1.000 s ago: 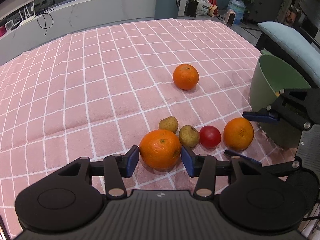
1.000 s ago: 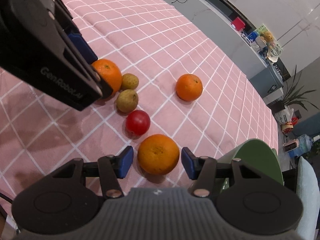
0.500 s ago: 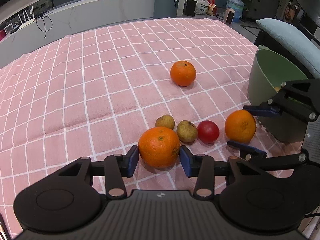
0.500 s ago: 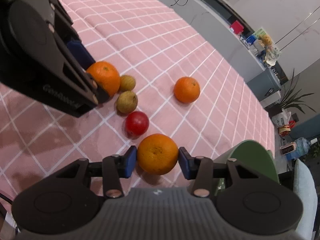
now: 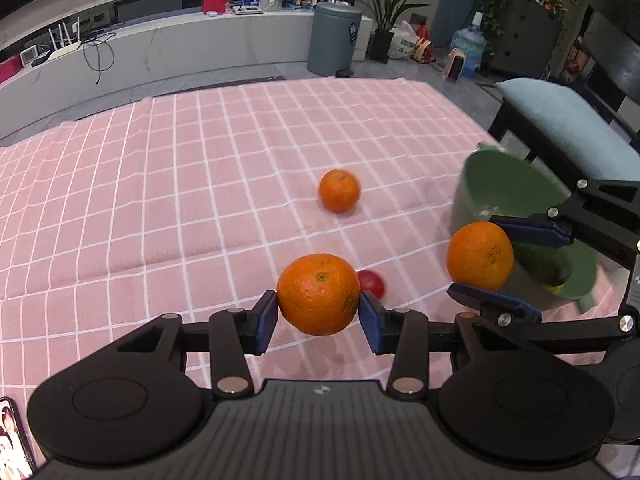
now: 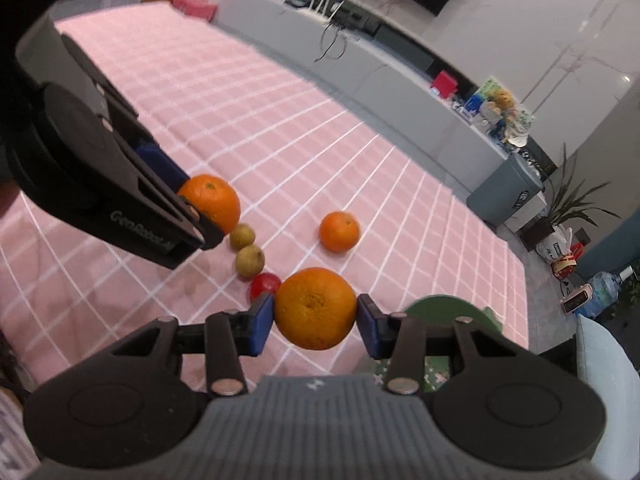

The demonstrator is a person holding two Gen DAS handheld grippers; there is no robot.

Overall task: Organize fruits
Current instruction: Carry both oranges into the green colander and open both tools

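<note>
Oranges are up off the cloth in both grippers. The left gripper [image 5: 319, 316] has its blue pads pressed against the sides of a large orange [image 5: 319, 294], held above the pink checked tablecloth [image 5: 160, 200]. The right gripper [image 6: 315, 322] pinches a second orange [image 6: 315, 308] the same way, and from the left camera that fruit hangs right in front of the green bowl [image 5: 492, 184], covering part of its near wall. The bowl stands at the cloth's right edge, beside a chair with a pale blue cushion [image 5: 568, 128].

A third orange [image 5: 339, 191] lies alone on the cloth, well apart from the rest. A red tomato [image 6: 265, 285] sits just behind the right gripper's left pad, half hidden; in the left view it only peeks out from behind the held orange. Two small yellowish-brown fruits [image 6: 246, 248] lie touching or nearly so, near the tomato, between it and the left gripper's body.

Beyond the table runs a long grey counter [image 5: 180, 52] with cables and boxes, then a grey bin [image 5: 335, 38], a potted plant [image 5: 384, 20] and a water bottle [image 5: 468, 46].
</note>
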